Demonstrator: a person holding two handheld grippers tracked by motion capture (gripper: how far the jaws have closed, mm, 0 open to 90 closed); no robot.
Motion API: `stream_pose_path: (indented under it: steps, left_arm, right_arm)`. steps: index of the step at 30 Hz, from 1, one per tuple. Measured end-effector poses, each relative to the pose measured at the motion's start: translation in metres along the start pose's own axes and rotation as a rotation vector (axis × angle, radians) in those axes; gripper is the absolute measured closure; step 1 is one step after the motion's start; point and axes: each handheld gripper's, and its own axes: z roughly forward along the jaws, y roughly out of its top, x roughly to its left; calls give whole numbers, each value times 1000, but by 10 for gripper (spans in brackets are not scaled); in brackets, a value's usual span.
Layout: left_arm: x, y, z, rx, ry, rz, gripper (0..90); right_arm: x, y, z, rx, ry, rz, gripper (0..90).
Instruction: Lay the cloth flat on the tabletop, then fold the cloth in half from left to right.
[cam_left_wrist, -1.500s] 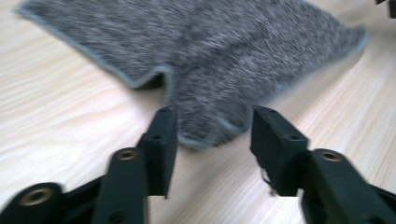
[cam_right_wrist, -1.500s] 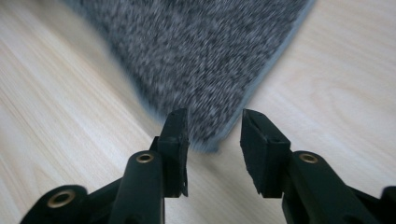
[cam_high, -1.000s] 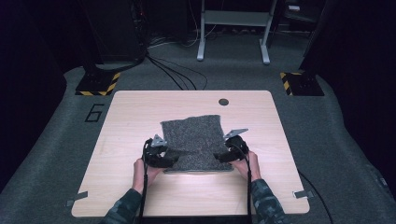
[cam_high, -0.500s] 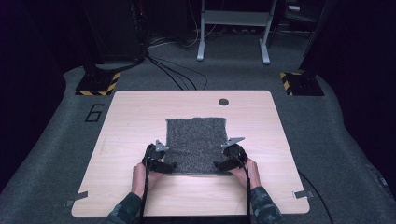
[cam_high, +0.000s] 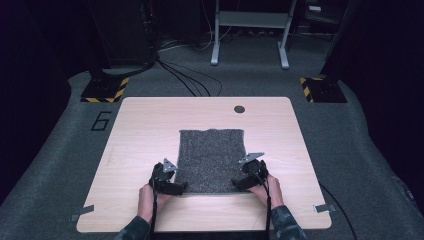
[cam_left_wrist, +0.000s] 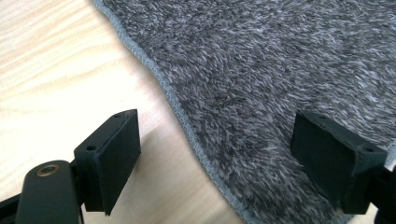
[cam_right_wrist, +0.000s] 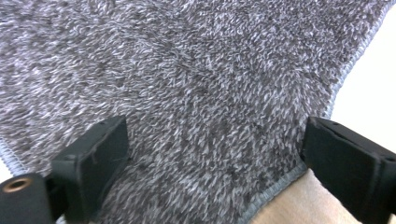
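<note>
High view: both tools, left and right, gape over the towel's near corners.

Towel: grey terry cloth, shaggy rough pile flecked light and dark, matt. Stitched hem in a paler grey thread runs between the jaws of the left gripper.

Desk: pale wood-grain top, smooth, slight sheen, beside that gripper's left jaw.

Left gripper: jaw pads black, matt, rubber-like, flat faces with small screw holes; a brass-coloured metal insert at its lower left.

Right gripper: same black matt pads over the pile.

Floor beyond the desk: grey carpet, dull, finely textured.
</note>
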Motion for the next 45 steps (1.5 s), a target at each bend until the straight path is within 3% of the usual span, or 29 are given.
stream_pose_path:
  steps: [6,11,16,18,20,21,25,31,32,36,39,45]
  left_arm:
    - [-4,-4,-4,5,-2,-3,153]
    - [0,-4,-10,-33,-33,-55,145]
    - [17,5,-17,-60,-39,-96,137]
    - [24,9,-18,-54,-28,-91,132]
    - [38,17,-16,-52,-43,-114,118]
    - [38,17,-16,-52,-43,-114,112]
    - [55,29,-11,-46,-60,-140,105]
    - [71,46,-4,-63,-50,-166,105]
    - [80,52,0,-47,-59,-167,105]
    - [91,59,12,-36,-62,-184,106]
    - [95,63,22,-38,-64,-223,106]
    - [100,72,38,-4,-76,-209,110]
  right_arm:
    - [0,-5,-2,9,4,8,32]
    - [-1,-5,-9,-26,15,50,30]
    - [6,2,-17,-45,33,52,33]
    - [9,5,-18,-60,34,40,35]
    - [17,9,-18,-73,46,42,34]
    - [17,9,-18,-73,46,42,34]
    - [30,15,-17,-65,61,11,34]
    - [45,25,-18,-70,76,-26,38]
    - [51,29,-18,-71,90,-38,39]
    - [65,38,-15,-74,102,-63,42]
    - [73,43,-12,-70,123,-73,43]
    - [87,52,-6,-65,148,-82,47]
